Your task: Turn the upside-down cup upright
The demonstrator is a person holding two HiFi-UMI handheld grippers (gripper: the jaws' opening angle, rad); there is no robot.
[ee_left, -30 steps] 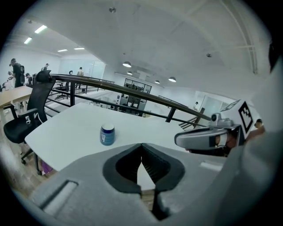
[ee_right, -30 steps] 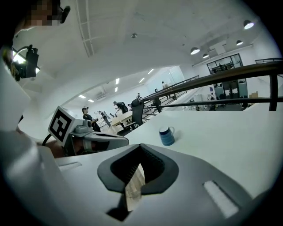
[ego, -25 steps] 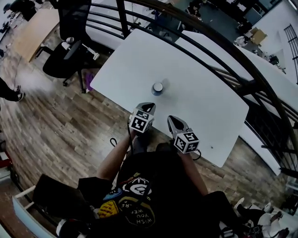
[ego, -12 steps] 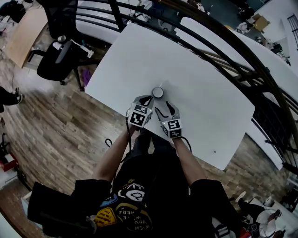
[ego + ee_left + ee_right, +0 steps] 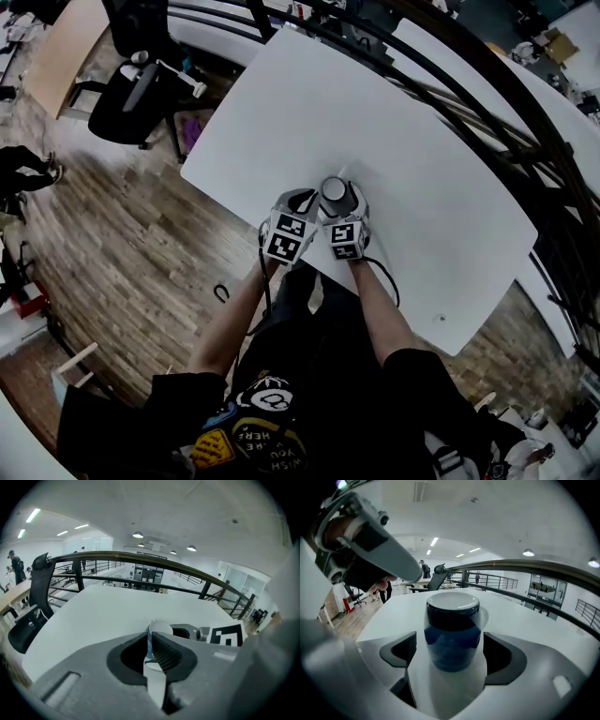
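A dark blue cup (image 5: pixel 334 188) stands upside down, its pale base up, near the front edge of the white table (image 5: pixel 431 178). My right gripper (image 5: pixel 340 201) has the cup (image 5: pixel 453 630) between its jaws. They are opening, and a gap shows between each pad and the cup's wall. My left gripper (image 5: pixel 305 200) is shut just left of the cup. In the left gripper view, the jaws of that gripper (image 5: pixel 150 652) leave only a narrow slit with nothing held. The cup's base (image 5: pixel 160 627) shows just beyond them.
A black office chair (image 5: pixel 141 84) stands on the wood floor beyond the table's left corner. A dark railing (image 5: pixel 487 122) runs behind the table's far edge. The person's arms and dark shirt fill the lower middle of the head view.
Both grippers have moved forward over the table to the cup. The right gripper came down and opened, and now has the cup between its jaws. The left gripper stayed shut.
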